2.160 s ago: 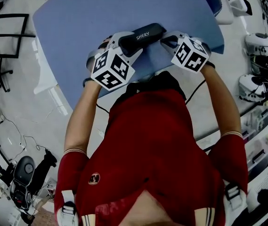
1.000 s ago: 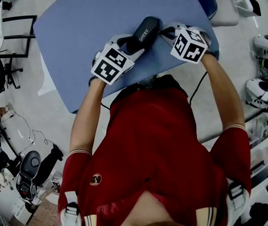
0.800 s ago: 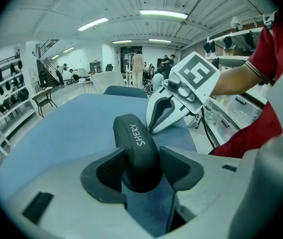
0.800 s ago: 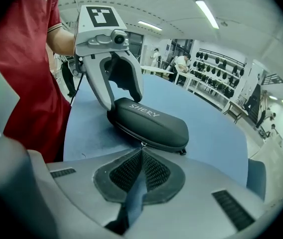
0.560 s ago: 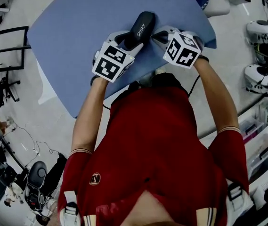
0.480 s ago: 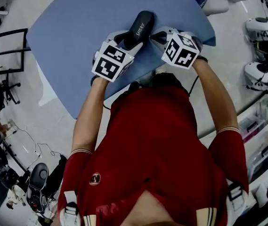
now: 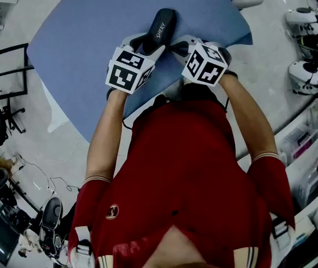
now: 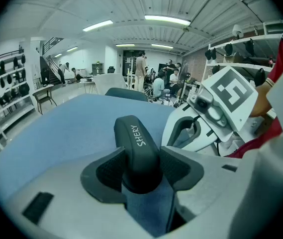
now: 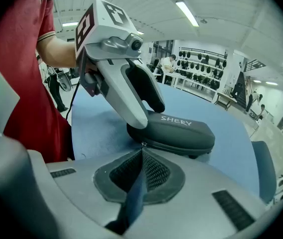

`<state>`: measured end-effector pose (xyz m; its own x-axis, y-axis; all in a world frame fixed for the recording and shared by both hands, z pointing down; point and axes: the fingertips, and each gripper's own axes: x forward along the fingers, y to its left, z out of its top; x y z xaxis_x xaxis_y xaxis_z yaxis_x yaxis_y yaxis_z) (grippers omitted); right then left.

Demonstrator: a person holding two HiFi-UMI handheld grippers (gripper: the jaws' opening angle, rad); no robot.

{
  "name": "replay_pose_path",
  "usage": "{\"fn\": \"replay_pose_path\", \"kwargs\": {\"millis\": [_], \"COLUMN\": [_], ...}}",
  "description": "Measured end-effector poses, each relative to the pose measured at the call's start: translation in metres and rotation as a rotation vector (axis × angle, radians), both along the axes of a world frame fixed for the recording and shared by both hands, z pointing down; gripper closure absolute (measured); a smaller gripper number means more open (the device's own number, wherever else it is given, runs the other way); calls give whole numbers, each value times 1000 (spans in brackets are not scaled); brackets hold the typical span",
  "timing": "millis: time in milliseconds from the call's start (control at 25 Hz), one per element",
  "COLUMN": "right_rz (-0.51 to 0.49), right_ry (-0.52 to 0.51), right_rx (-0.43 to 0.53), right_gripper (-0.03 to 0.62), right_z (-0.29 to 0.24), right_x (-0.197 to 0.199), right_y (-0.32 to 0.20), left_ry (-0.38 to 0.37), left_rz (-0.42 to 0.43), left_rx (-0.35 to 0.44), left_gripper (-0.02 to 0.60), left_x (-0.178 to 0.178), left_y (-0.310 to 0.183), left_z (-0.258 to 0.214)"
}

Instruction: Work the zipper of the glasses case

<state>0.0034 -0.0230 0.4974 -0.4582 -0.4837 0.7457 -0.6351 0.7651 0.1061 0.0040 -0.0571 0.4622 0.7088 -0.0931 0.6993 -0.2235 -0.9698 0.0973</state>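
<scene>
A dark grey glasses case (image 7: 161, 27) marked SHERY lies on the blue table top (image 7: 86, 32), pointing away from me. My left gripper (image 7: 149, 39) is shut on the case's near end, and its pads (image 8: 178, 166) press both sides of the case (image 8: 134, 143). My right gripper (image 7: 175, 46) sits just right of it, jaws closed. Its tips (image 9: 142, 151) meet at the zip line of the case (image 9: 181, 131), pinching a small metal zipper pull (image 9: 142, 144). The left gripper (image 9: 131, 98) arches over the case in the right gripper view.
The blue top's near edge (image 7: 147, 102) runs close under both grippers. White helmets (image 7: 307, 74) lie on the floor at the right. A black chair frame (image 7: 13, 71) stands at the left. Shelves and people fill the background of the room.
My right gripper has slid left along the case toward the left gripper, rolling as it went. The case now points more straight away. The left gripper has kept its hold.
</scene>
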Motion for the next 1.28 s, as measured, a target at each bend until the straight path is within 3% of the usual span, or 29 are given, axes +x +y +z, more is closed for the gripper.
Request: {"fn": "replay_pose_path", "kwargs": {"millis": [800, 1040, 1280], "right_rz": [81, 40, 20], "right_ry": [-90, -60, -11], "right_rx": [-3, -12, -28], "right_gripper": [595, 595, 595], "right_z": [1, -1, -1], "right_x": [-35, -20, 12], "right_y": [7, 20, 34], "left_ry": [19, 38, 60], "left_rz": [-8, 109, 307], "left_rx": [-21, -16, 87], "left_gripper": [371, 371, 371], "left_x": [0, 7, 19], "left_y": [-1, 11, 22], "left_z": [-1, -11, -33]}}
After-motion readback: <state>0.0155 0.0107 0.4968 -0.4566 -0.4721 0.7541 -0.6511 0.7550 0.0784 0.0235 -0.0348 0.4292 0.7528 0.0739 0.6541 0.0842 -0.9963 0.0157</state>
